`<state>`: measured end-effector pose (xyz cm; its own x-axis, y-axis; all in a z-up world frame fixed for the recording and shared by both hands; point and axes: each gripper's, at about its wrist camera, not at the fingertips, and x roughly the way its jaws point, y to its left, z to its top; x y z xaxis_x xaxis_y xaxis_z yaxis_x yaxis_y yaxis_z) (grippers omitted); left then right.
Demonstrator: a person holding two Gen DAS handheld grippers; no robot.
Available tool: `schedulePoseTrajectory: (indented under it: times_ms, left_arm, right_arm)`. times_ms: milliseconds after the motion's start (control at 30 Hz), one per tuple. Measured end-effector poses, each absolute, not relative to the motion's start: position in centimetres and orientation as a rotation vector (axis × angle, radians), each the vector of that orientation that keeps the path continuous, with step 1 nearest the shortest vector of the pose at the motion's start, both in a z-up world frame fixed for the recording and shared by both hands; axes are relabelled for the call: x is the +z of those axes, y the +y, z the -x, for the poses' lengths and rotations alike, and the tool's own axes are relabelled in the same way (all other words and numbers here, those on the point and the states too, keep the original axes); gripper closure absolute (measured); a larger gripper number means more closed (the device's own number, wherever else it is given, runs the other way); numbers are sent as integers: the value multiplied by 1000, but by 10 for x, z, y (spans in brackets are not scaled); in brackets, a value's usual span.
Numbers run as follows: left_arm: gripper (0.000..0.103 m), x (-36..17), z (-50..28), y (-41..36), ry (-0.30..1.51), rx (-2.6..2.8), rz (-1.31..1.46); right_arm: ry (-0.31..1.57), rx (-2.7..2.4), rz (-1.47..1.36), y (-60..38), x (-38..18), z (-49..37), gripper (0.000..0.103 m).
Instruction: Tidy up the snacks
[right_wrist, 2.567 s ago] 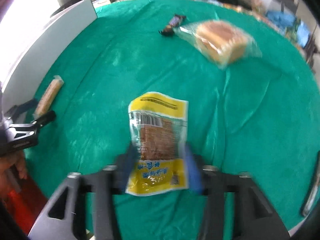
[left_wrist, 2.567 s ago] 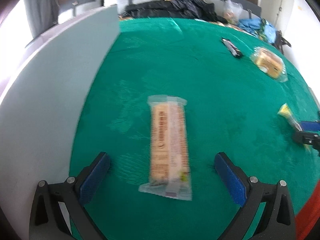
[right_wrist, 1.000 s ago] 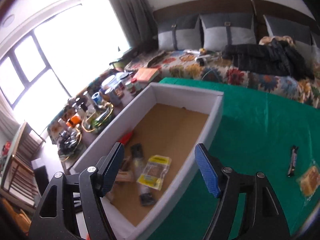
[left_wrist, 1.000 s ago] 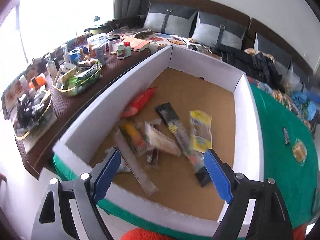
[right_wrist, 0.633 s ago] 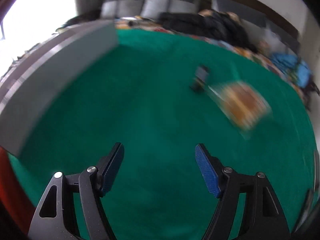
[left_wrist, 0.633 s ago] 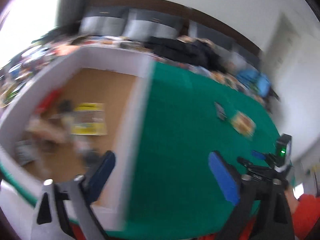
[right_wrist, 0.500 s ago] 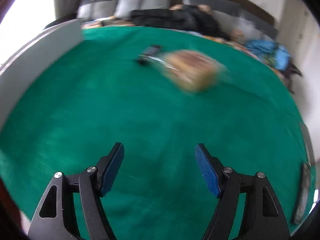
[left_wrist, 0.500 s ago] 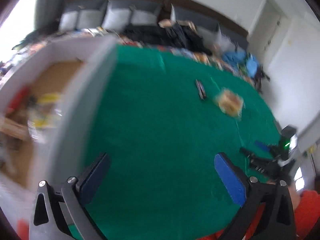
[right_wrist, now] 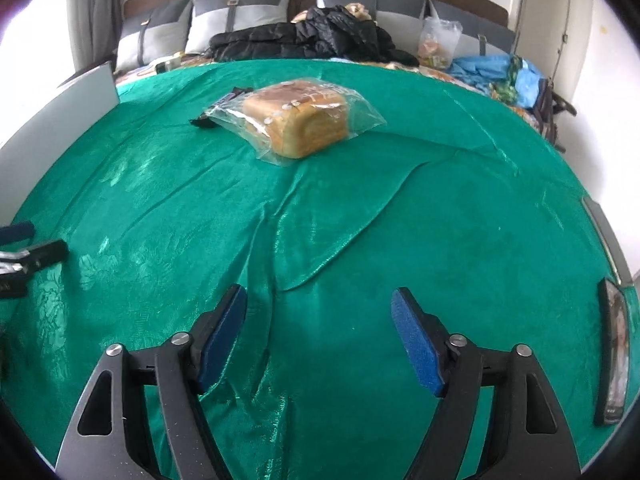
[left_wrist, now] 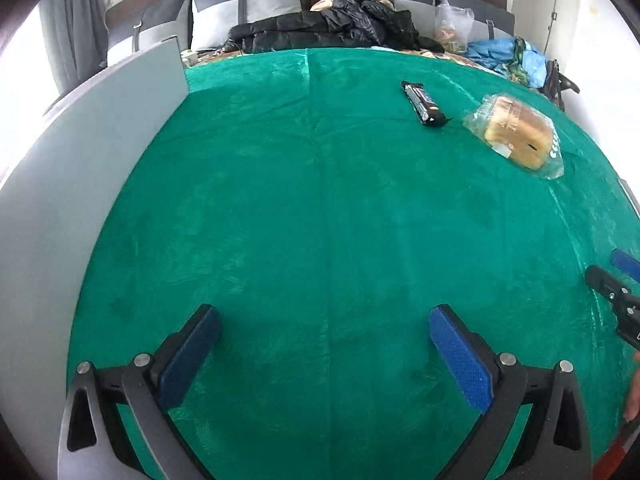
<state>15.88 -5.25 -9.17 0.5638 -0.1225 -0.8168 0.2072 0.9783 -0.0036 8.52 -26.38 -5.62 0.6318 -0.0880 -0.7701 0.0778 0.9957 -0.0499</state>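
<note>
My left gripper [left_wrist: 320, 320] fingers wide, nothing between, over bare green cloth [left_wrist: 320, 220]; my right gripper [right_wrist: 318, 304] same, wide and empty. Bagged bread [right_wrist: 298, 118] lies far ahead on cloth, dark candy bar [left_wrist: 424, 103] just beside it. White box wall [left_wrist: 80, 184] along left edge
</note>
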Motion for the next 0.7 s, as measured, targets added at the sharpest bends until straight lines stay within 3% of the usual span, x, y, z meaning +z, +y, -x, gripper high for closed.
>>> schedulePoseTrajectory:
  times_ms: [700]
  left_arm:
    - [0,-94,-158,-49,946,-193,-92]
  right_arm:
    - [891,-97,-21,-267,-57,-84,21]
